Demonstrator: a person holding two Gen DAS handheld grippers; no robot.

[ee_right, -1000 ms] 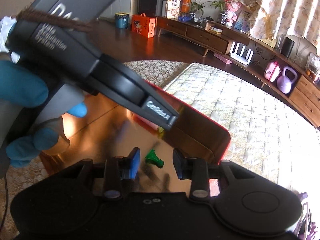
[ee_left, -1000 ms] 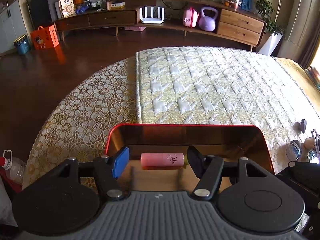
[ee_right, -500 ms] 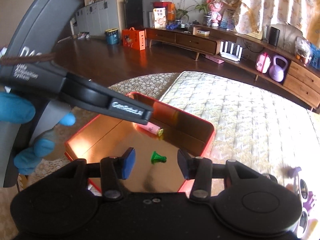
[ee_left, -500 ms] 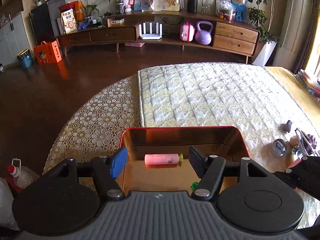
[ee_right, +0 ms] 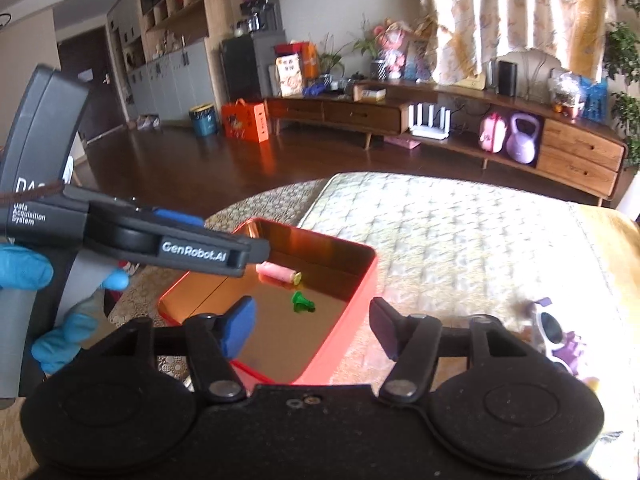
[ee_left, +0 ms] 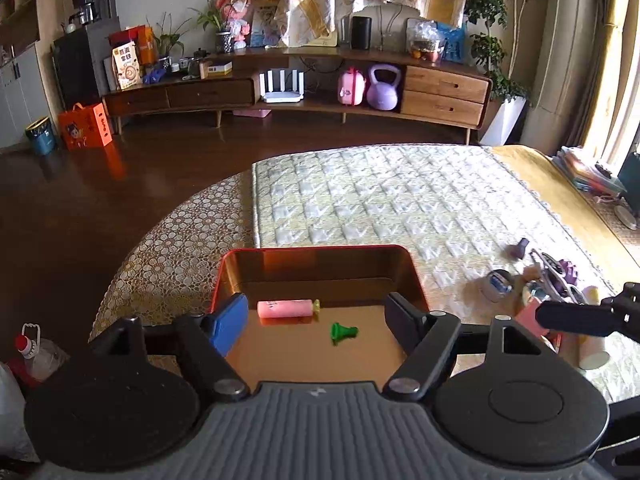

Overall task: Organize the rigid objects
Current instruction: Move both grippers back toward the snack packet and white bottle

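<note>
Two grippers: both hover over the near end of the red tin, and neither carries anything.
Left gripper point(ee_left: 316, 320): jaws spread wide and empty above the near part of the tin; its blue pad and black pad frame the tin's floor without touching the things inside.
Right gripper point(ee_right: 312, 326): jaws also parted and empty, held over the tin's near right corner; in the left wrist view one of its fingers juts in from the right of the tin.
Left hand point(ee_right: 24, 276): blue-gloved, wrapped round the grey handle of the left gripper, left of the tin.
Red tin point(ee_left: 416, 280): a shallow rectangular box with a red outside and a shiny copper-coloured inside, resting on the bed at its near left part.
Green piece point(ee_left: 342, 331): small, lying on its side on the tin's floor, about the middle.
Pink tube point(ee_left: 285, 308): with a yellow-green cap, lying flat beyond the green piece, close to the tin's far wall, apart from the green piece.
Loose items point(ee_left: 536, 280): a blurred cluster on the quilt well right of the tin, among them white-framed sunglasses point(ee_right: 554, 330).
Quilted bed cover point(ee_left: 400, 200): spreads beyond the tin.
Wooden sideboard point(ee_left: 444, 92): far behind the tin, with a purple kettlebell point(ee_left: 383, 88) on its shelf.
</note>
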